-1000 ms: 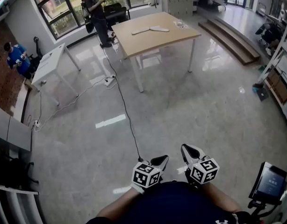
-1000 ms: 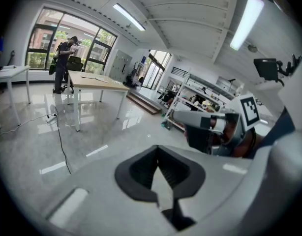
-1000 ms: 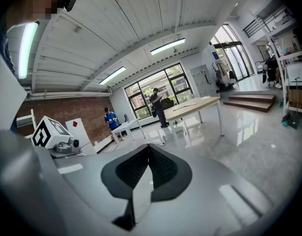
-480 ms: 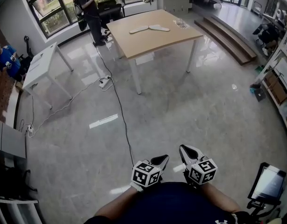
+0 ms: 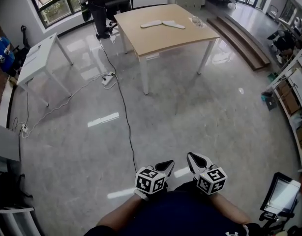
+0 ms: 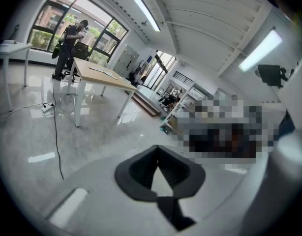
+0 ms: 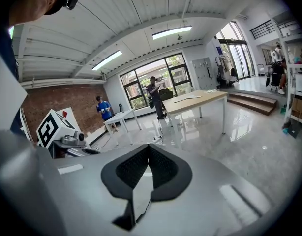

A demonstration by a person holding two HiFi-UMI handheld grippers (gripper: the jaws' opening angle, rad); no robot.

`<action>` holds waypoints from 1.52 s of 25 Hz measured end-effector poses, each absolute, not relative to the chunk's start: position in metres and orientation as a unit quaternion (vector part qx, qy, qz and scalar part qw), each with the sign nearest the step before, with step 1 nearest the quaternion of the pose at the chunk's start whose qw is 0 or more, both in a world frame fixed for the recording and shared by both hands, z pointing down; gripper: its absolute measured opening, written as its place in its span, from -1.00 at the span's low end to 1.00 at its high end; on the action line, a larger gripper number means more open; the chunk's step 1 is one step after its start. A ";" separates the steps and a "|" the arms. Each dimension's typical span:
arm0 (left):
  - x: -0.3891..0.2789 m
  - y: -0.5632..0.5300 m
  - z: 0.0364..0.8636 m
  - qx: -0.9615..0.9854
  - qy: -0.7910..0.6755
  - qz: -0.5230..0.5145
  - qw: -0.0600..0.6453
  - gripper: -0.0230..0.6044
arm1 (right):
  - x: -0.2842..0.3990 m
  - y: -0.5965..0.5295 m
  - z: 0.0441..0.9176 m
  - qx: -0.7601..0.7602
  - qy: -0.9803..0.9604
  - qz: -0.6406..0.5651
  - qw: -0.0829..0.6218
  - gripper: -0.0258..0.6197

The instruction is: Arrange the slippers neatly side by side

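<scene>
Two pale slippers, one [image 5: 151,24] and the other [image 5: 173,24], lie toe to toe in a shallow V on the far wooden table [image 5: 166,41]. The same table [image 6: 99,77] [image 7: 200,101] shows small in both gripper views. My left gripper [image 5: 166,166] and right gripper [image 5: 194,158] are held close to my body, well short of the table, both shut with nothing between the jaws. In the gripper views each pair of dark jaws [image 6: 157,168] [image 7: 147,167] meets at the tips.
A black cable [image 5: 122,107] runs across the glossy grey floor from the table toward me. A white table [image 5: 35,63] stands at left, a person [image 5: 94,4] behind the wooden table, steps [image 5: 239,36] and shelves [image 5: 288,82] at right, a tablet [image 5: 281,193] at lower right.
The wooden table and slippers have come a little closer and shifted up in the head view. Both grippers keep their place before my body and stay shut.
</scene>
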State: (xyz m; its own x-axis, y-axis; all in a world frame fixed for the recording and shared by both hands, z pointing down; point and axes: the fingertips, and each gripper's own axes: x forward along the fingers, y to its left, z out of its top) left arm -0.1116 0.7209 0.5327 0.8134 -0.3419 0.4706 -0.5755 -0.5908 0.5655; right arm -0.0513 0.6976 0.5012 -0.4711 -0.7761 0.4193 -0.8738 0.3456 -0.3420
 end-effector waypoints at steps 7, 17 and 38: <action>-0.121 0.705 0.542 0.869 -0.266 0.156 0.387 -0.92 | -0.064 0.676 0.507 0.495 -0.819 0.275 0.096 -0.89; -0.135 0.650 0.531 0.856 -0.330 0.152 0.367 -0.92 | -0.077 0.612 0.500 0.439 -0.854 0.269 0.076 -0.89; -0.031 0.563 0.524 0.851 -0.348 0.209 0.334 -0.92 | 0.022 0.514 0.497 0.415 -0.859 0.299 0.031 -0.89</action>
State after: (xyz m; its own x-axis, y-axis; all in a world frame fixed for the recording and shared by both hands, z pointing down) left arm -0.0306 0.5631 0.5237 0.6712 -0.4522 0.5874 -0.7310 -0.5355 0.4230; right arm 0.0222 0.5143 0.4967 -0.6538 -0.6938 0.3019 -0.7314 0.4773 -0.4871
